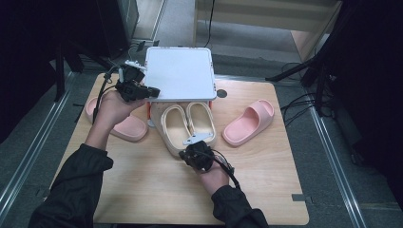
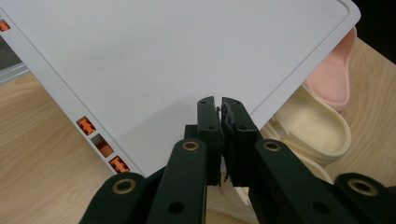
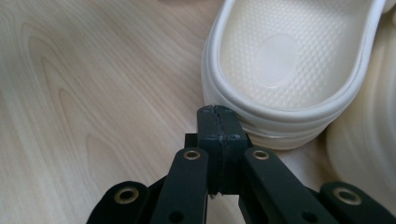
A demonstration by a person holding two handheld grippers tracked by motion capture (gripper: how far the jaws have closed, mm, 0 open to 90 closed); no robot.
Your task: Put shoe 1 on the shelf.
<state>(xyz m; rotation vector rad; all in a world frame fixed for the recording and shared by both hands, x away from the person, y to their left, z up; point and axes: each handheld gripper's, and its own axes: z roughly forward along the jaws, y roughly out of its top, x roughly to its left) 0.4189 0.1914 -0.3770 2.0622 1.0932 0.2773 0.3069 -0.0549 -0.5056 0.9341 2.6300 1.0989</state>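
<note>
The left gripper [image 1: 142, 90], fingers pinched on the white lid's [image 1: 179, 73] edge, props it at twelve o'clock above the cream slippers [image 1: 187, 124] at table centre. The right gripper [image 1: 194, 151], fingers closed and empty, noses their heels; a slipping pinch could drop the lid onto them.

No readable text anywhere on my feeds.

I find no letters, numbers, brand marks or signs on the white lid [image 1: 178, 73], the cream slippers [image 1: 187, 124], the pink slippers [image 1: 248, 122] or the wooden table [image 1: 157, 185]; the cream slipper's footbed [image 3: 299, 56] carries only a dotted texture and a smooth blank oval at the heel.
</note>
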